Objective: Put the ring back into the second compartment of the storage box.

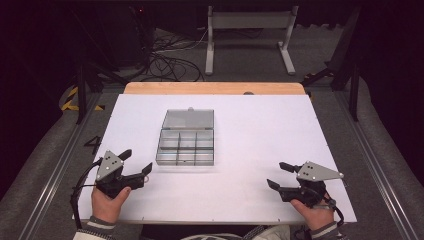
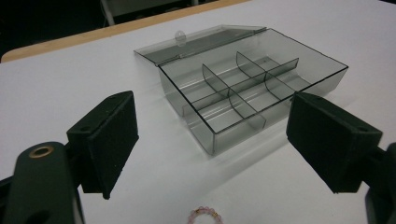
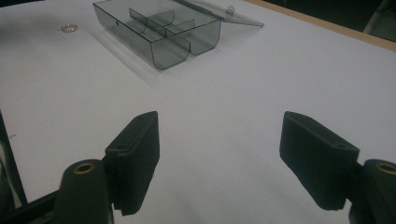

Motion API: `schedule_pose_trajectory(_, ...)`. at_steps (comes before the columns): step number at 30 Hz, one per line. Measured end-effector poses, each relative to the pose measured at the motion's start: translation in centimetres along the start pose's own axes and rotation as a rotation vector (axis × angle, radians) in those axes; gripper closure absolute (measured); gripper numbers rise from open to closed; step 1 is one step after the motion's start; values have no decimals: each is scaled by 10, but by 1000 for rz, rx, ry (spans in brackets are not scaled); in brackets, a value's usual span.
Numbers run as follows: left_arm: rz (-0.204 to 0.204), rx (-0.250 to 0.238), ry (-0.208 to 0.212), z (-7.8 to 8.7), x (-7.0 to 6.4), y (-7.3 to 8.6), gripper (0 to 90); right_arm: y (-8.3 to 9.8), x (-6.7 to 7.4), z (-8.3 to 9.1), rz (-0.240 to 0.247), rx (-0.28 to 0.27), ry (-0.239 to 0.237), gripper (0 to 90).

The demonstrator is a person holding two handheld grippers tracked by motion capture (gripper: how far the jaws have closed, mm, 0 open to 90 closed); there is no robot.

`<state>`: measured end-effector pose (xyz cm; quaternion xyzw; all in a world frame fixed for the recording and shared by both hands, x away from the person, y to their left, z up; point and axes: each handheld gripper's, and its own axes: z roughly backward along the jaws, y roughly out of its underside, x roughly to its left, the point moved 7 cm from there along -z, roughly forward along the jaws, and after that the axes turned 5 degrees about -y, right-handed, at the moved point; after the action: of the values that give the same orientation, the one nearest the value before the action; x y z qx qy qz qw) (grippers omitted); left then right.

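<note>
A clear grey compartment box (image 1: 185, 160) sits open at the middle of the white table, empty, with its lid (image 1: 189, 119) lying flat behind it. My left gripper (image 1: 138, 160) rests open at the front left and points toward the box (image 2: 187, 112). A small pink bead bracelet (image 2: 205, 215) lies on the table just in front of the left gripper (image 2: 222, 140), between its jaws. My right gripper (image 1: 276, 174) stands open at the front right, with nothing between its jaws. In the right gripper view, the box (image 3: 173, 51) and the bracelet (image 3: 68, 28) lie far beyond the right gripper (image 3: 219, 158).
The white table top (image 1: 260, 130) has a wooden strip (image 1: 215, 88) along its far edge. Beyond it stand a metal stand (image 1: 250, 35) and loose cables (image 1: 170, 65) on the floor. Metal rails (image 1: 55, 170) run along both sides.
</note>
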<state>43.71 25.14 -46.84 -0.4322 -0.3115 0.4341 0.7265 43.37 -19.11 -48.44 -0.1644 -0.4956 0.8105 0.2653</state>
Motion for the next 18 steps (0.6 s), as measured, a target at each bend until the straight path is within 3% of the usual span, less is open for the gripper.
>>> schedule_pose_trajectory(6,10,26,13,0,1,-2,176,0,0,0,-2,1,-3,292)
schedule_pose_trajectory(10,-1,74,32,0,3,-2,245,0,0,0,-1,2,-2,295)
schedule_pose_trajectory(15,-36,130,27,1,5,-2,293,0,1,-1,0,3,-6,297)
schedule_pose_trajectory(18,-24,169,35,0,7,-1,313,0,2,-1,7,5,-8,298)
